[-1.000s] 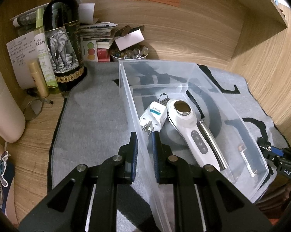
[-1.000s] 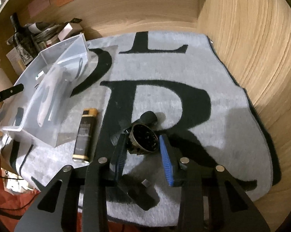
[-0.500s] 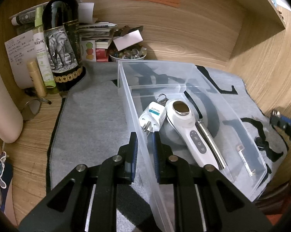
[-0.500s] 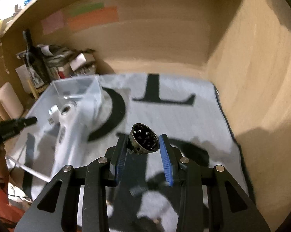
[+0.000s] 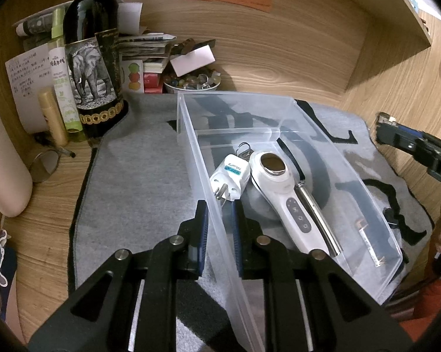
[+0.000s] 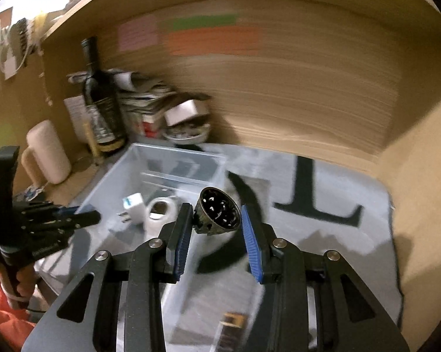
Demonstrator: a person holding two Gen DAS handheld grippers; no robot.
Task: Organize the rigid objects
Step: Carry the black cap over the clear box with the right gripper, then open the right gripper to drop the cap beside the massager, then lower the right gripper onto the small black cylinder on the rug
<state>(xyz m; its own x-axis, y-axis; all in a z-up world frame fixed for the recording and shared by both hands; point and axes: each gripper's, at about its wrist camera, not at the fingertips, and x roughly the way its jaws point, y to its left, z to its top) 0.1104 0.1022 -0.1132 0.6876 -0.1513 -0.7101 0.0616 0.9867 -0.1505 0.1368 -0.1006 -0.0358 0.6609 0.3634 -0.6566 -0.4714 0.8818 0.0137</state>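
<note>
A clear plastic bin (image 5: 188, 135) stands on a grey mat. It holds a white plug adapter (image 5: 230, 177), a white handheld device (image 5: 279, 187) and a small metal piece (image 5: 370, 243). My left gripper (image 5: 219, 214) is shut on the bin's left wall. My right gripper (image 6: 216, 223) is shut on a dark round perforated object (image 6: 217, 212) and holds it in the air above the bin (image 6: 179, 161). The right gripper also shows at the right edge of the left wrist view (image 5: 411, 143).
A dark wine bottle (image 5: 92, 58), a green spray bottle (image 5: 63, 79), a gold tube (image 5: 53, 117), papers and a bowl of small items (image 5: 191, 83) crowd the back left corner. A black and gold lighter (image 6: 230, 327) lies on the mat. Wooden walls enclose the back and right.
My right gripper has lifted the dark round object off the mat and carried it left over the bin. My left gripper has kept its hold on the bin wall.
</note>
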